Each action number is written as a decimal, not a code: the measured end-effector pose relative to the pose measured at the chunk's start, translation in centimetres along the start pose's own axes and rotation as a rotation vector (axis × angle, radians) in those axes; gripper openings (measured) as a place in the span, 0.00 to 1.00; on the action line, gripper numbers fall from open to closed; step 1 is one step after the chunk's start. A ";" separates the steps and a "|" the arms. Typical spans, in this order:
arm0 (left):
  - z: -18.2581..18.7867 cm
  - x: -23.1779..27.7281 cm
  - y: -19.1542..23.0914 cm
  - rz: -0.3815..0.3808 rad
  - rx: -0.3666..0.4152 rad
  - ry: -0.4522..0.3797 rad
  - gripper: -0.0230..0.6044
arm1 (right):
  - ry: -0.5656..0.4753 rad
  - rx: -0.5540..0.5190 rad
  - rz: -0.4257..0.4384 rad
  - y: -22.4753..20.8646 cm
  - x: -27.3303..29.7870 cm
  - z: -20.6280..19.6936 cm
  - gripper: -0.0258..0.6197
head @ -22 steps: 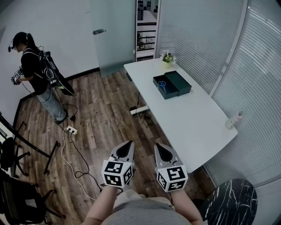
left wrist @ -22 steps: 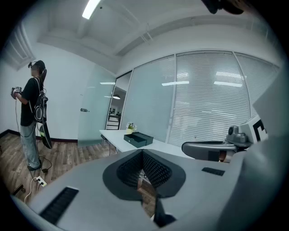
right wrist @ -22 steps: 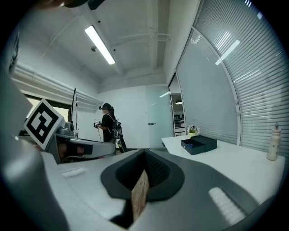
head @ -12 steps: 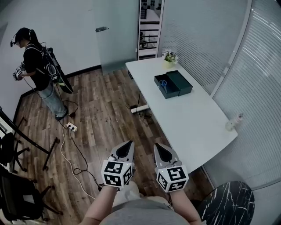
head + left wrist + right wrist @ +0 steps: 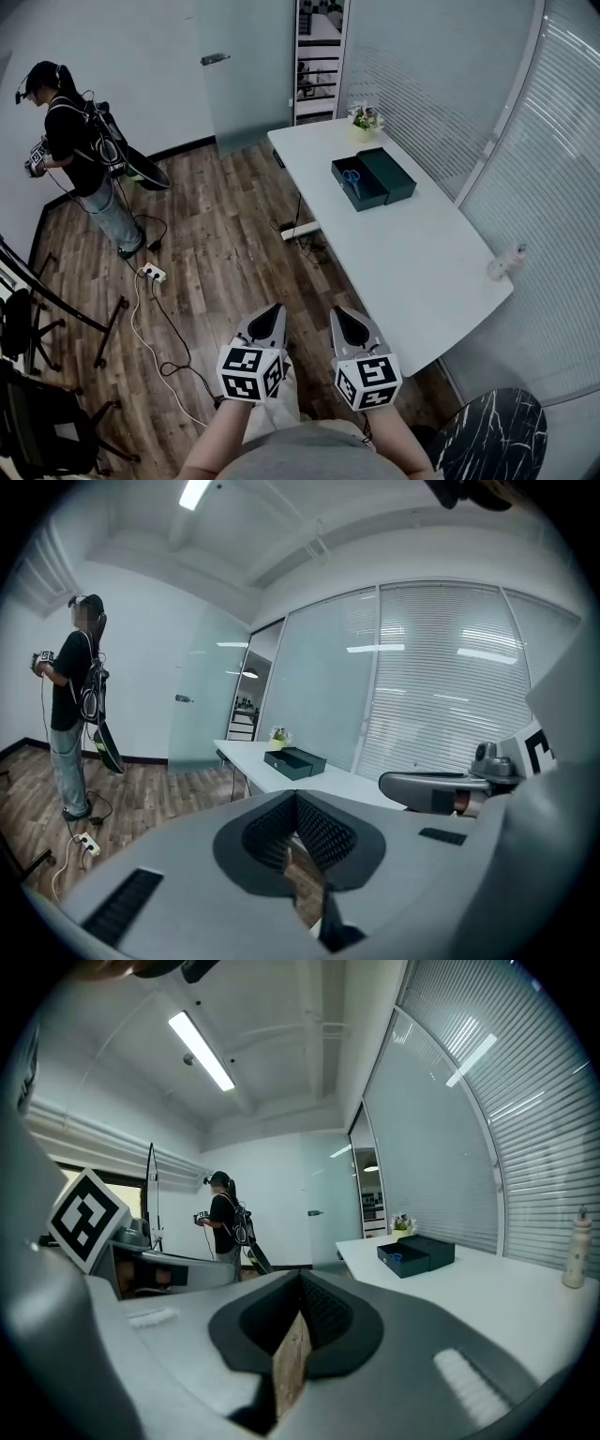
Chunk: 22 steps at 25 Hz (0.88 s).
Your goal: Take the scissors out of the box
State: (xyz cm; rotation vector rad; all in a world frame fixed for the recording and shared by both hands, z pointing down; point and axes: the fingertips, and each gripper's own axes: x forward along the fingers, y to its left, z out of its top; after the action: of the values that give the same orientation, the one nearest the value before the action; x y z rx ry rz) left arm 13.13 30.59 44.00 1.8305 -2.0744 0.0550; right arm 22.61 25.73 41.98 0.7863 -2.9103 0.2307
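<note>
A dark green box (image 5: pixel 360 184) lies open on the far part of the white table (image 5: pixel 412 272), its lid (image 5: pixel 397 174) beside it on the right. Blue-handled scissors (image 5: pixel 350 177) rest inside. Both grippers hang low in front of me over the wooden floor, well short of the table. My left gripper (image 5: pixel 275 309) is shut and empty, and so is my right gripper (image 5: pixel 341 312). The left gripper view has the box (image 5: pixel 293 762) far ahead beyond the closed jaws. In the right gripper view the box (image 5: pixel 415 1255) and the scissors (image 5: pixel 395 1257) appear small in the distance.
A small potted plant (image 5: pixel 366 119) stands at the table's far end, a white bottle (image 5: pixel 506 262) near its right edge. Another person (image 5: pixel 80 159) stands far left. A power strip (image 5: pixel 153 275) with cables lies on the floor, black stands (image 5: pixel 37 319) at left, a dark round stool (image 5: pixel 492 431) bottom right.
The head view has drifted slightly, so the table and box sit a little further right. Both grippers stay shut in the same place. The person at far left has shifted a little.
</note>
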 end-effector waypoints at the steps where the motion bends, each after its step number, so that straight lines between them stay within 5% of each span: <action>1: 0.3 0.6 0.4 0.000 -0.002 -0.002 0.05 | 0.004 0.003 -0.002 -0.4 0.7 -0.1 0.05; 12: 3.7 10.6 5.5 -0.051 0.064 0.004 0.05 | -0.016 0.034 -0.045 -5.0 11.4 1.6 0.05; 22: 10.5 21.7 12.3 -0.120 0.071 0.005 0.05 | -0.029 0.003 -0.115 -9.4 24.2 6.4 0.05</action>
State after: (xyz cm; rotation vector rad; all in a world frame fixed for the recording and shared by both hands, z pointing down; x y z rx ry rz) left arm -3.17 9.02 43.37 1.9905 -1.9785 0.1025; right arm 6.17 4.72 40.54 0.9618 -2.8801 0.2149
